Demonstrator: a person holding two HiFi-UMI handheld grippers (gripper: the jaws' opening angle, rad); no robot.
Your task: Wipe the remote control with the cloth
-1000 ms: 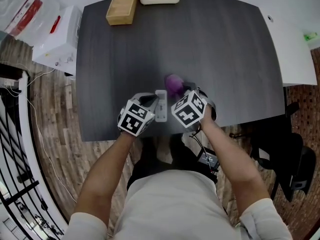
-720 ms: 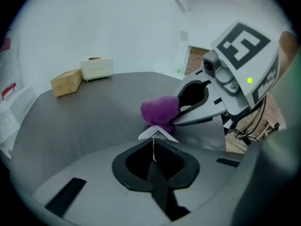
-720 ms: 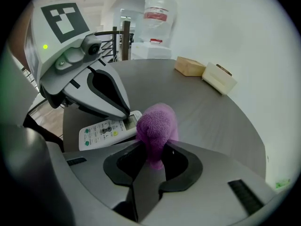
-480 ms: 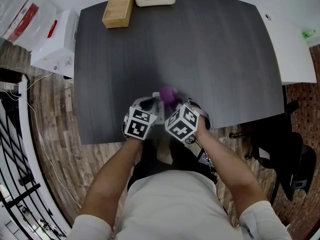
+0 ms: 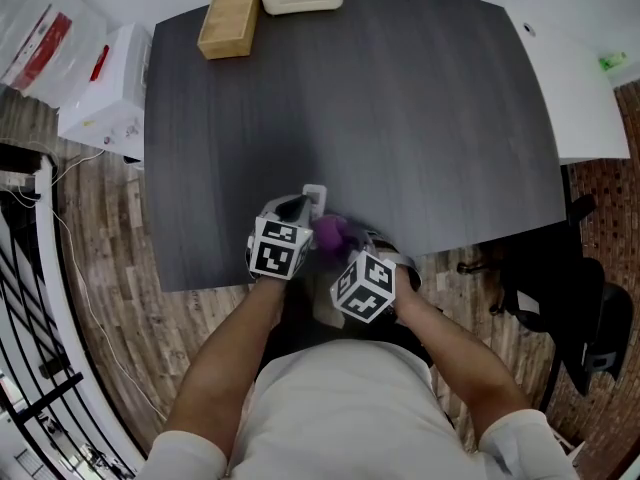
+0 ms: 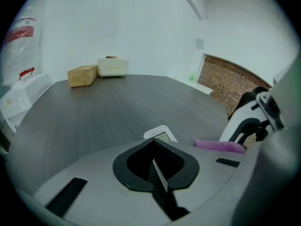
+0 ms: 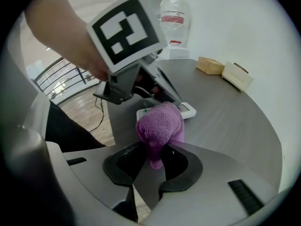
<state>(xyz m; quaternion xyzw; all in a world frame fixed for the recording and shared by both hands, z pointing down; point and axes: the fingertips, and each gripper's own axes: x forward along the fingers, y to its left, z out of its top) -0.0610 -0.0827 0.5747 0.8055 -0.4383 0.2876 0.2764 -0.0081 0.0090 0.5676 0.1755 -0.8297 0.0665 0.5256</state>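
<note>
Jaws: left gripper (image 6: 153,142) closed, right gripper (image 7: 157,149) tight on cloth (image 7: 160,124); remote (image 7: 189,110) lengthwise straight ahead.

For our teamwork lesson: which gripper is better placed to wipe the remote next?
Right: the right gripper clamps the purple cloth at the remote control; the left gripper, shut, carries no cloth.

Your remote (image 5: 315,196): white, flat on table (image 5: 400,98) nr front edge, screen end pointing away from you. Your cloth (image 7: 160,124): purple, bunched, pinched in R gripper (image 7: 154,163), sitting on remote's near end.
</note>
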